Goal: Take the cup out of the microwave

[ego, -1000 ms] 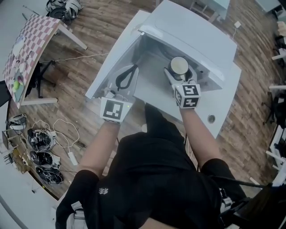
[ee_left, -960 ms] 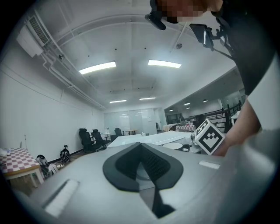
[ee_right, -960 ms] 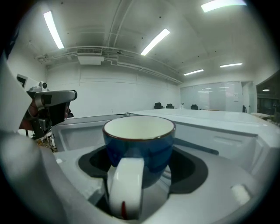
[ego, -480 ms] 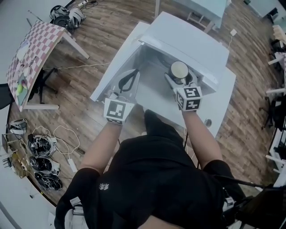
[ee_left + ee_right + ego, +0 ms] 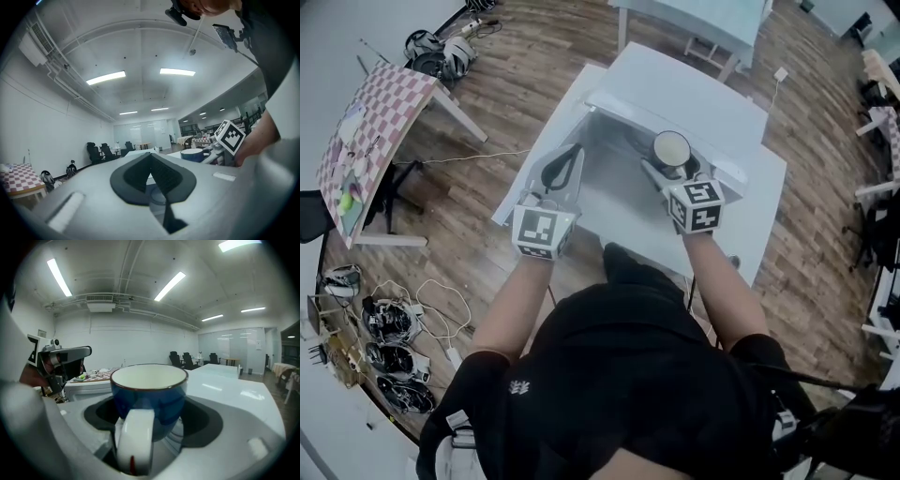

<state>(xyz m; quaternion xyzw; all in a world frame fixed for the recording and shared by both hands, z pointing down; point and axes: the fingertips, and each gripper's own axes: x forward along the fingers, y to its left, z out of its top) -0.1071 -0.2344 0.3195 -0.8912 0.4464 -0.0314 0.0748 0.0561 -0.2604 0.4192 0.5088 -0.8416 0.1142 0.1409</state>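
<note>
A blue cup (image 5: 672, 148) with a white inside and a white handle is held at the mouth of the white microwave (image 5: 684, 89). My right gripper (image 5: 673, 169) is shut on the cup, with the handle between its jaws. In the right gripper view the cup (image 5: 150, 390) stands upright and fills the middle. The microwave's door (image 5: 534, 141) stands open to the left. My left gripper (image 5: 565, 164) is by the door's inner side, its jaws together with nothing seen between them (image 5: 151, 168). The left gripper view also shows the cup (image 5: 192, 154) off to the right.
The microwave sits on a white table (image 5: 759, 216) with a small round thing (image 5: 733, 261) near its front edge. A checkered-cloth table (image 5: 366, 131) stands at the left, cables and gear (image 5: 384, 328) lie on the wood floor, and another table (image 5: 703, 19) is behind.
The head view has shifted a little. The cup stays in my right gripper at the microwave's mouth, and my left gripper stays by the open door.
</note>
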